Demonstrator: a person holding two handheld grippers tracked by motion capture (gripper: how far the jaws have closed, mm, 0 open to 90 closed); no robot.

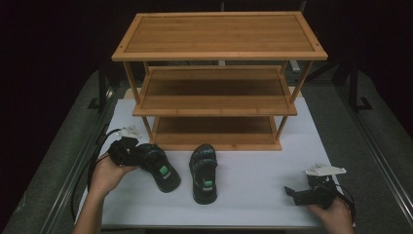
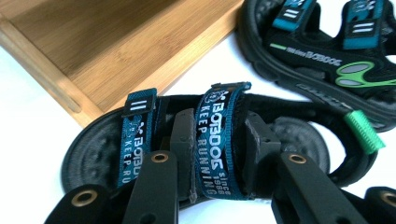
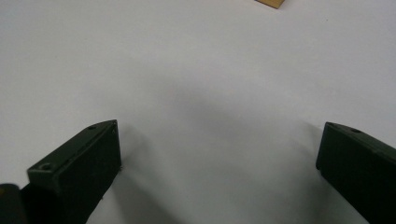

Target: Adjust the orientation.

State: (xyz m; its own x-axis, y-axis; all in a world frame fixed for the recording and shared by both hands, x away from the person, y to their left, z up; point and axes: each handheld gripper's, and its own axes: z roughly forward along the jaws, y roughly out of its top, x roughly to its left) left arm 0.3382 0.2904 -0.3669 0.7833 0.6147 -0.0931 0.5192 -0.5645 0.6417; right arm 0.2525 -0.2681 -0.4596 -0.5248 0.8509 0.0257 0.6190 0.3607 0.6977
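Left gripper (image 2: 219, 154) clamps the left sandal's strap (image 2: 219, 140); right gripper (image 3: 219, 154) idles wide at the desk's right edge; rack (image 1: 216, 34) unloaded, both sandals remain.

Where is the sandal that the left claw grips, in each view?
High view: the gripped sandal lies lower left, at the left claw, in front of the wooden rack.
Left gripper view: it fills the lower centre, its blue strap between the jaws.
Right gripper view: not in it.
Shared landmark: the white table sheet.
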